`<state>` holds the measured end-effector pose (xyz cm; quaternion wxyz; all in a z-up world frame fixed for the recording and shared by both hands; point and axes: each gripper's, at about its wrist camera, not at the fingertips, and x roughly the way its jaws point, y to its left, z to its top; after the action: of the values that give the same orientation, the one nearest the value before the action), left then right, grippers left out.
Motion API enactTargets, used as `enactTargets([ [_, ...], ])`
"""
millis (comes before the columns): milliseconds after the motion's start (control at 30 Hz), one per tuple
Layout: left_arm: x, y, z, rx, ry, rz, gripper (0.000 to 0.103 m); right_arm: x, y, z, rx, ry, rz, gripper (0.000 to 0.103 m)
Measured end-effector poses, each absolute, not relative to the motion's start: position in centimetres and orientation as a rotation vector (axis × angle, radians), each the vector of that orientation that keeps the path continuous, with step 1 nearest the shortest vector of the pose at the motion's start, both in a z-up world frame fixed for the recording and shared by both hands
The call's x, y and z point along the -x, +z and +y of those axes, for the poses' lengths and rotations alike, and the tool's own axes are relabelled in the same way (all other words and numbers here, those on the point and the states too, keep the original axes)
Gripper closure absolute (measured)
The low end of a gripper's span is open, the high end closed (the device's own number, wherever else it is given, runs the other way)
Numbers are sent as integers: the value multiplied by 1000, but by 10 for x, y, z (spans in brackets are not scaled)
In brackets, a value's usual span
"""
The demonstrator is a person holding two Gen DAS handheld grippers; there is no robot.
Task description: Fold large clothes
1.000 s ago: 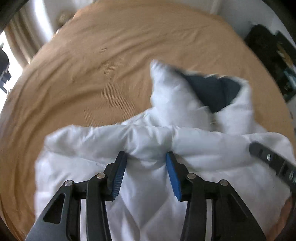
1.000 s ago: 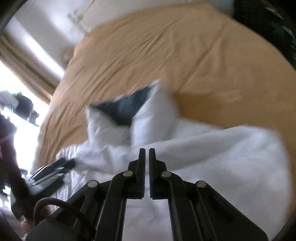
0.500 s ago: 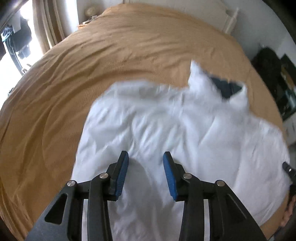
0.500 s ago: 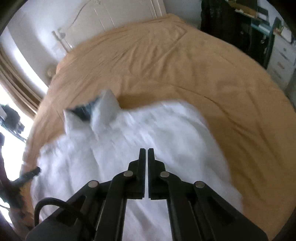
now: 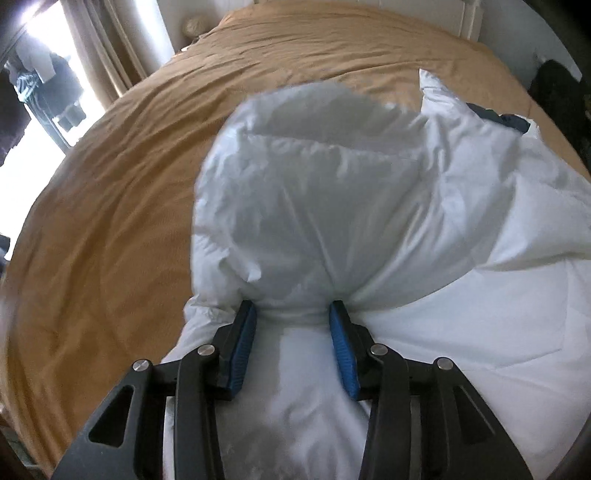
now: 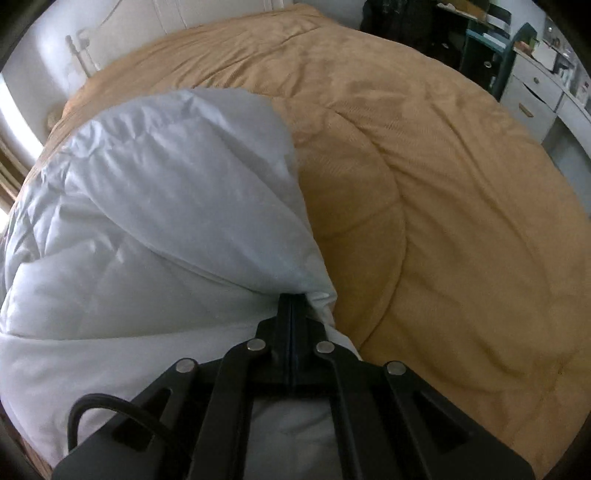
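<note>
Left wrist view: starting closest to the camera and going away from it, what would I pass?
Left gripper with its blue pads pinching a bunch of the white puffy jacket → the jacket's dark blue lining → the tan bedspread → the white headboard.

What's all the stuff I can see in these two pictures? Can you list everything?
puffy jacket: one, white with a dark blue lining showing at the far end, bunched up on the near side of the bed.
bedspread: one, tan, covering the whole bed under the jacket.
curtain: one, beige, beside the bright window, far left in the left view.
dresser: one, white with drawers, far right in the right view, small items on top.
left gripper: one, black with blue pads, jaws apart with a thick fold of jacket between them.
right gripper: one, black, jaws together on the jacket's edge.
</note>
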<state>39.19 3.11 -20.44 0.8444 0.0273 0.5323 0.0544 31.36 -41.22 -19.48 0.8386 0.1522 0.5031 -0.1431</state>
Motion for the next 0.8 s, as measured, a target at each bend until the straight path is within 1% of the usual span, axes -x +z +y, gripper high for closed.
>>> enactTargets([
  [33, -387, -196, 31, -43, 107, 1111, 63, -312, -187, -410, -316, -311, 1050, 103],
  [100, -376, -176, 28, 5, 64, 1069, 63, -300, -158, -399, -334, -274, 980, 103],
  [167, -369, -163, 16, -5, 19, 1039, 62, -292, -128, -372, -329, -214, 920, 103],
  [267, -368, -164, 4, -32, -25, 1042, 60, -291, -97, -317, -258, -100, 849, 103],
  [333, -366, -172, 1, -40, -17, 1065, 60, -291, -91, -287, -243, -26, 838, 103],
  [400, -368, -185, 7, -23, -19, 1088, 60, -289, -98, -262, -243, 21, 859, 103],
  [500, -369, -192, 13, -50, 0, 1080, 60, -293, -124, -239, -226, 51, 916, 103],
  [533, -367, -193, 16, -61, 7, 1078, 58, -295, -130, -233, -200, 42, 923, 103],
  [600, -370, -200, 20, -90, 28, 1078, 58, -295, -147, -230, -143, 37, 930, 103],
  [800, -380, -210, 29, -64, 49, 1096, 58, -303, -179, -236, -90, 32, 955, 103],
])
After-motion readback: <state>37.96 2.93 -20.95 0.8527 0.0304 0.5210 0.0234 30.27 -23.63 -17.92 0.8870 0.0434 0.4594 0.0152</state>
